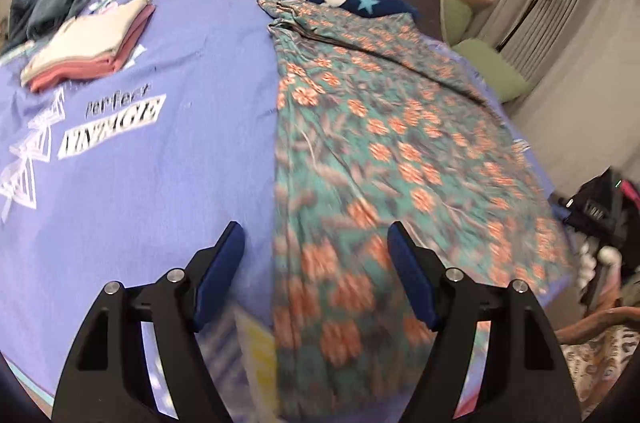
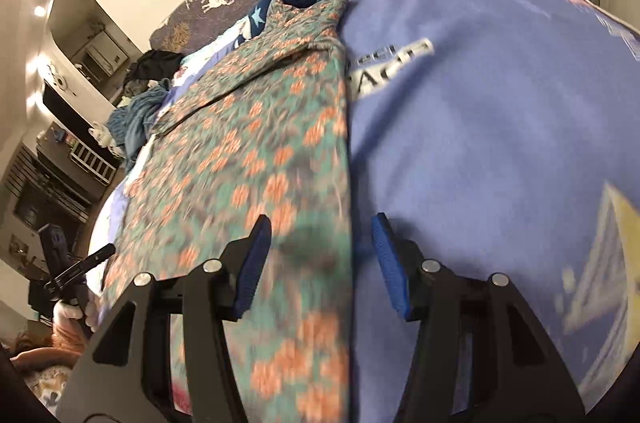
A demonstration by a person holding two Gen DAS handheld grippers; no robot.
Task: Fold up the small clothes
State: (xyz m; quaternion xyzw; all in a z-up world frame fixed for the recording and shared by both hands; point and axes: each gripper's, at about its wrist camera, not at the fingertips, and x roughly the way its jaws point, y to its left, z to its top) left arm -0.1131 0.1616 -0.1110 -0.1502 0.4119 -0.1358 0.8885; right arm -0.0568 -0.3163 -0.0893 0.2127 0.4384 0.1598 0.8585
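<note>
Left claw [image 1: 316, 235] is hovering with jaws spread, gripping nothing, over the long edge of the floral garment [image 1: 380, 127]. Right claw [image 2: 322, 227] is likewise spread and empty. Garment is lying flat on the purple bedsheet [image 1: 192, 71]; folded clothes stack [image 1: 92, 43] is sitting well apart.

Print on the purple bedsheet

In the left wrist view the bedsheet [image 1: 168, 183] carries "Perfect" [image 1: 119, 102] in dark script at about nine o'clock, above a white label [image 1: 110, 127] with blurred block capitals; the right wrist view shows only unreadable fragments of lettering [image 2: 390, 65].
</note>
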